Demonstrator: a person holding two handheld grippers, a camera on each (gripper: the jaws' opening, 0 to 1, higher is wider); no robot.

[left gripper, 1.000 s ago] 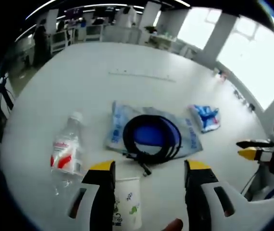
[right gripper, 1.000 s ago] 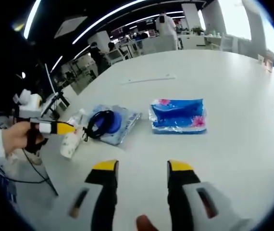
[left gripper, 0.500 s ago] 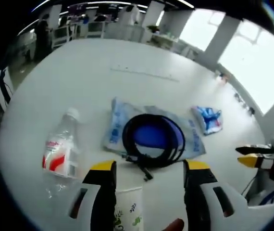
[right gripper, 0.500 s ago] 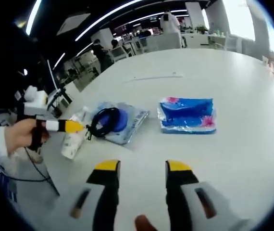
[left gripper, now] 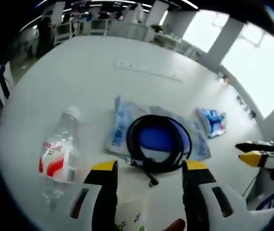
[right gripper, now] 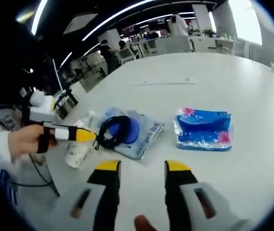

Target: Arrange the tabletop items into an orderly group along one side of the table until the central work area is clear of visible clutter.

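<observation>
Two bags: cable [left gripper: 158,149] atop one [left gripper: 122,127]; bottle [left gripper: 55,156] beside.

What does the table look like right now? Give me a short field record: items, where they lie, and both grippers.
table: white table
bottle: clear bottle, lying on its side
cable: black cable, coiled on a flat plastic bag
pack: blue pack, apart from the bag
cup: paper cup, between the left jaws
left gripper: left gripper, open, cup not gripped
right gripper: right gripper, open, holding nothing
</observation>
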